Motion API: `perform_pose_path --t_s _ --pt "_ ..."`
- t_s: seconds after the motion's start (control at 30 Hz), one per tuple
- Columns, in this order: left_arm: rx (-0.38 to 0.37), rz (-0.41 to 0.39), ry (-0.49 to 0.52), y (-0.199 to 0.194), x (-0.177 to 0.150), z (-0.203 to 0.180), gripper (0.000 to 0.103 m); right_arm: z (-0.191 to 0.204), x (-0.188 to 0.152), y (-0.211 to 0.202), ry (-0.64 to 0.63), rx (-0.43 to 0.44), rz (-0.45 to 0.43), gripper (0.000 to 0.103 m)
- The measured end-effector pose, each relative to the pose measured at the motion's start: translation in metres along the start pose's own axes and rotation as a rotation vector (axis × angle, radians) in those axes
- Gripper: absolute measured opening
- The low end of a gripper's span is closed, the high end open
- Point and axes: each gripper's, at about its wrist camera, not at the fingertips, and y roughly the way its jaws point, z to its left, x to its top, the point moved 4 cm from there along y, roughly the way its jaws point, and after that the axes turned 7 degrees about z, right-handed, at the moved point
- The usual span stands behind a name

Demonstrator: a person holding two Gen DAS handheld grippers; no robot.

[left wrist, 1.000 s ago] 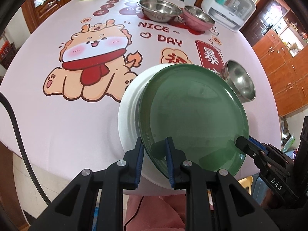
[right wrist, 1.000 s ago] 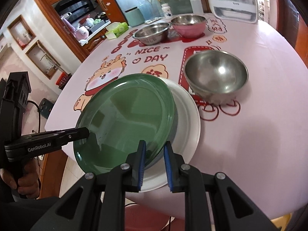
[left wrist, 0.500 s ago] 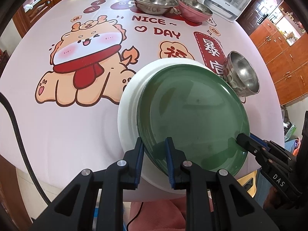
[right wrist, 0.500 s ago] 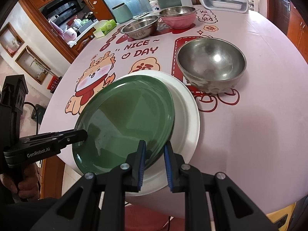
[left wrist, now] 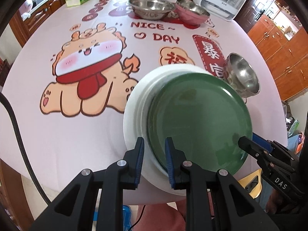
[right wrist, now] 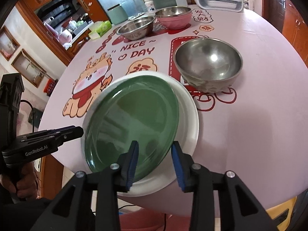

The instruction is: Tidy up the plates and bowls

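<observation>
A: Where's the green plate [left wrist: 198,119]?
B: On the white plate [left wrist: 134,113], near table [left wrist: 57,134] edge, offset right in the left view.
A: Left gripper [left wrist: 154,150]?
B: Clamped on the green plate's near rim.
A: Right gripper [right wrist: 154,154]?
B: Jaws just opened; they straddle the green rim, pads not pressing.
A: Bowls?
B: Steel bowl [right wrist: 207,63] just right of the plates. Wide steel bowl [right wrist: 136,28] and pink bowl [right wrist: 173,18] at the far side.
</observation>
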Motion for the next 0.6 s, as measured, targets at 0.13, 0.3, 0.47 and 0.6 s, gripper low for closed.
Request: perform_pose_path --t_s 0.13,0.3,0.47,0.6 --pt "-0.001 -0.025 0.024 -0.009 0.001 -0.004 0.021 0.001 -0.003 -0.004 0.017 0.01 -0.027 0.042" --pt "0.0 -0.057 0.05 -0.023 0.0 -0.006 0.025 0.01 -0.004 -0.018 0.007 0.018 -0.091 0.052" --pt "-0.002 -0.093 0.063 -0.039 0.001 -0.007 0.029 0.02 -0.004 -0.027 -0.013 0.018 -0.121 0.052" --pt "0.008 -0.13 0.067 -0.053 0.002 -0.01 0.03 0.024 -0.003 -0.031 -0.028 0.02 -0.136 0.052"
